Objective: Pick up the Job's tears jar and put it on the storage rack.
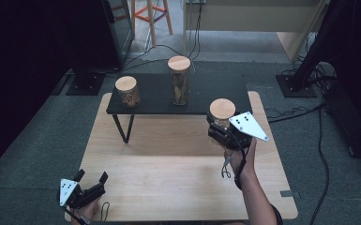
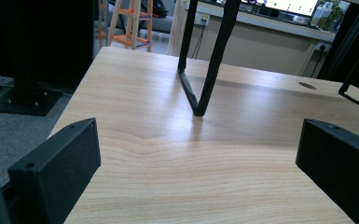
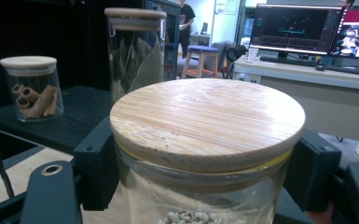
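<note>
The right gripper (image 1: 221, 129) clamps a glass jar (image 3: 200, 196) just below its lid, one black, blocky jaw pressed against each side of the clear cylindrical wall. The jar sits above the right part of the table (image 1: 169, 178), just in front of the shelf's near right corner. Its lid (image 3: 207, 119) is a flat round disc of pale bamboo with fine straight grain; a thin yellowish seal ring lies under it. Small pale grains show through the glass at the bottom of the right gripper view.

The left gripper (image 1: 93, 180) rests at the near left corner of the table, its matte black rectangular jaws spread wide with bare wood between them.

The table is light wood with a smooth, slightly glossy surface and rounded corners. A low black shelf (image 1: 206, 98) on thin angled metal legs stands at its far side. It carries a short jar (image 1: 127, 92) of rolled brown sticks at the left and a tall jar (image 1: 179, 79) of dried leaves at the centre, both with matching bamboo lids.
</note>
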`<state>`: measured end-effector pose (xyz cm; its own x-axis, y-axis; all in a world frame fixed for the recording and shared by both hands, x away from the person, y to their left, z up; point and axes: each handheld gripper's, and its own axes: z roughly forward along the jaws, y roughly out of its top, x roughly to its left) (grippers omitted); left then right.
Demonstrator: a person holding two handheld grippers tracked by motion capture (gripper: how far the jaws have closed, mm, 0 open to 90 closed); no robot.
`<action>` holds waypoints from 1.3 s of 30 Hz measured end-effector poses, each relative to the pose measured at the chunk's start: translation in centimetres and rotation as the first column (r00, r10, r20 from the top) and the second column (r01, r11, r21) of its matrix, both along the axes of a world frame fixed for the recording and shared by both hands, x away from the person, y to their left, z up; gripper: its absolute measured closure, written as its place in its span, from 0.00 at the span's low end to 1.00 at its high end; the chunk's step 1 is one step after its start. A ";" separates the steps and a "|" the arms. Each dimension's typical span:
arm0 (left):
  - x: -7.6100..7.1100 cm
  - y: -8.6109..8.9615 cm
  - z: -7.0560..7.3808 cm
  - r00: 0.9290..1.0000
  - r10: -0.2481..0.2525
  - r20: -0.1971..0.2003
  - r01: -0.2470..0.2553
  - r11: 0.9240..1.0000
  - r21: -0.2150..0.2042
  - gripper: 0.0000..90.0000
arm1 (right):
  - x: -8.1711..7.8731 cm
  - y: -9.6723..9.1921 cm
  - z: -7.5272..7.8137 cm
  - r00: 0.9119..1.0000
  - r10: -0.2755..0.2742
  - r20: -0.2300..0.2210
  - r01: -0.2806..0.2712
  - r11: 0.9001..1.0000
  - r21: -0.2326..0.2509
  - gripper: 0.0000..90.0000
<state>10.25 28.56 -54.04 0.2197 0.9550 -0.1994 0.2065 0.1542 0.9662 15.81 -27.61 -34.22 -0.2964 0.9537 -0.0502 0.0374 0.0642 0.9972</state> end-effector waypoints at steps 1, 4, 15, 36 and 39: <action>0.0 0.0 0.0 1.000 0.000 0.000 0.000 1.000 0.000 0.00 | 0.1 0.0 0.3 1.000 -0.002 0.000 0.002 1.000 0.002 0.28; 0.0 0.0 0.0 1.000 0.001 -0.001 -0.001 1.000 -0.003 0.00 | 0.4 0.1 0.9 1.000 -0.009 0.003 0.009 1.000 -0.003 0.28; 0.1 0.1 0.1 1.000 -0.007 -0.006 0.007 1.000 0.001 0.00 | 1.5 0.2 2.8 1.000 -0.020 0.002 0.020 1.000 0.003 0.28; 0.1 0.1 0.1 1.000 -0.002 -0.009 0.002 1.000 -0.008 0.00 | 4.4 -0.2 4.9 0.998 -0.052 -0.025 0.053 0.998 0.025 0.28; 0.1 0.1 0.1 1.000 -0.002 -0.010 0.002 1.000 -0.008 0.00 | 4.8 -0.2 5.1 0.998 -0.055 -0.027 0.055 0.998 0.024 0.28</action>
